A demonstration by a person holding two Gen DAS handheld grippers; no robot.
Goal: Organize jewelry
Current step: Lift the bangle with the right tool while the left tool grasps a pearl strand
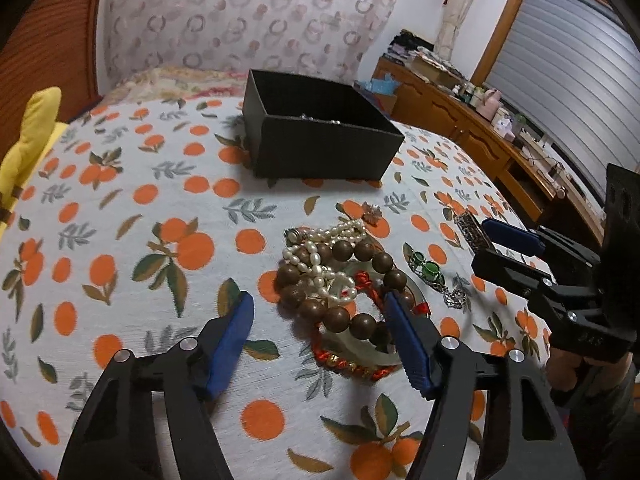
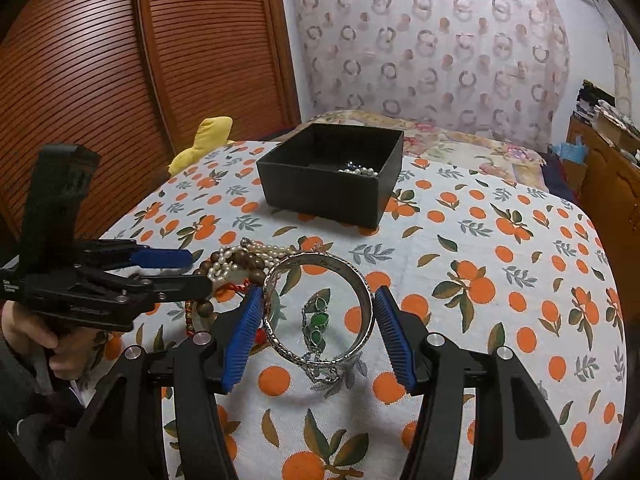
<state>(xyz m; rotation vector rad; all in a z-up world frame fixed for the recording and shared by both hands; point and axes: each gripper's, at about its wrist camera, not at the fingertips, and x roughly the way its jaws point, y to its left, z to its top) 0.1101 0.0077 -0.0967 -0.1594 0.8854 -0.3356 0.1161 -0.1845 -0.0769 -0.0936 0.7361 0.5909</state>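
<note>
A pile of jewelry lies on the orange-print tablecloth: a brown wooden bead bracelet (image 1: 340, 280), a pearl strand (image 1: 320, 256), a pale jade bangle with red cord (image 1: 360, 356) and a green-stone chain (image 1: 430, 270). My left gripper (image 1: 320, 312) is open, its jaws on either side of the pile. My right gripper (image 2: 318, 312) is shut on a silver bangle (image 2: 320, 308), held above the green-stone chain (image 2: 318, 324). The bangle also shows in the left wrist view (image 1: 472, 230). A black open box (image 2: 332, 172) stands farther back with pearls inside (image 2: 358, 171).
A small brooch (image 1: 372, 212) lies beyond the pile. A yellow cloth (image 1: 32, 136) hangs at the table's left edge. A wooden sideboard with clutter (image 1: 480, 120) runs along the right. A louvred wooden door (image 2: 120, 80) stands left.
</note>
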